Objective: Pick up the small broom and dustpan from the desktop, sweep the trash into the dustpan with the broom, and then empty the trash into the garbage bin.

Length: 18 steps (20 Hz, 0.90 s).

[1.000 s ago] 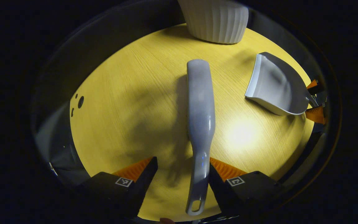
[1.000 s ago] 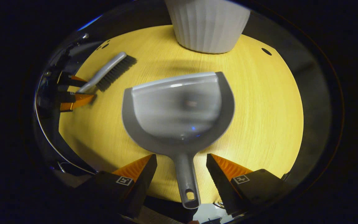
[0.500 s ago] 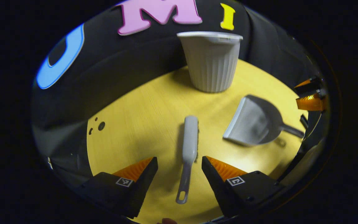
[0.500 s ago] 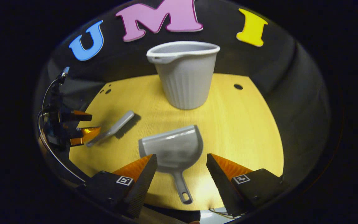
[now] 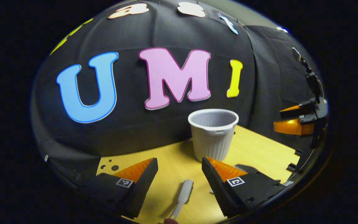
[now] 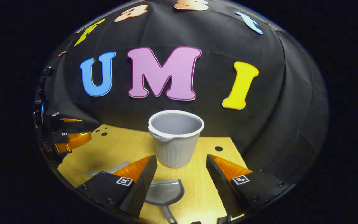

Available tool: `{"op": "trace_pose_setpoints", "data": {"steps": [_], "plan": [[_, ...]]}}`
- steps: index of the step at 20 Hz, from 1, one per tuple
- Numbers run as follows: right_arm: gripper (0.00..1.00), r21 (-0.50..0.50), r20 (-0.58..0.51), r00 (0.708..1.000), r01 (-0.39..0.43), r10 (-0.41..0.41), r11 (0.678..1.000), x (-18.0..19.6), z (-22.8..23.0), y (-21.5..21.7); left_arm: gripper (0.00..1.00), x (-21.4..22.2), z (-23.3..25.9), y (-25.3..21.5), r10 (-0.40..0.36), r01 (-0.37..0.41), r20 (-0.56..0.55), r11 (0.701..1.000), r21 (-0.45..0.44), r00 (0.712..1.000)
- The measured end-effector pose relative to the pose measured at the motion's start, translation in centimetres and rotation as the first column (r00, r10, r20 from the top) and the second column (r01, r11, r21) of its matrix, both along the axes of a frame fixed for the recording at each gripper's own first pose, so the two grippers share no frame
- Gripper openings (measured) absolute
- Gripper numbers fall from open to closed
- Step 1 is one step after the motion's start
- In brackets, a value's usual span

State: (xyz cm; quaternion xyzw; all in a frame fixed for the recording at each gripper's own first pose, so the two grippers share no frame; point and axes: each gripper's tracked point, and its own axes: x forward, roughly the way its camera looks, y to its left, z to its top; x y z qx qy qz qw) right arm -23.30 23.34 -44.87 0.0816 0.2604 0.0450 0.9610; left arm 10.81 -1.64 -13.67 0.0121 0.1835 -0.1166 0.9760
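Two claws: both held above the counter (image 6: 204, 186), each with its jaws spread wide and nothing between them.
Left claw (image 5: 179, 166): open, empty; seen in the right gripper view left of the bin.
Right claw (image 6: 181, 163): open, empty; seen in the left gripper view right of the bin, well apart from it.
Bin (image 6: 176, 138): upright on the counter, near the cloth wall.
Broom (image 5: 182, 196): flat on the counter, in front of the bin and to its left.
Dustpan (image 6: 163, 194): flat on the counter, directly in front of the bin, handle pointing away from it.
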Motion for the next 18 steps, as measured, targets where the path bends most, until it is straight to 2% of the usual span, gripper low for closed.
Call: {"op": "trace_pose_setpoints", "data": {"steps": [3,7,13,18], "plan": [[0.98,-0.042,0.076,0.997,0.037,-0.034,0.998,0.3,3.2,-0.3,0.93,-0.4,2.5,-0.1,0.024,-0.019,0.069,0.998,-0.062,0.997],[0.98,-0.028,0.122,0.990,0.069,-0.065,0.997,0.3,5.4,0.0,0.94,-1.2,4.5,-0.8,0.021,-0.008,0.120,0.995,-0.102,0.993],[0.98,-0.001,0.163,0.987,-0.018,0.018,1.000,0.9,5.3,0.3,0.94,-2.4,4.2,-1.7,0.089,-0.078,0.094,0.990,-0.114,0.992],[0.98,-0.011,0.230,0.964,-0.135,0.134,0.991,1.1,5.0,-0.6,0.94,-3.3,3.6,-1.4,0.237,-0.233,0.090,0.971,-0.051,0.967]]}}
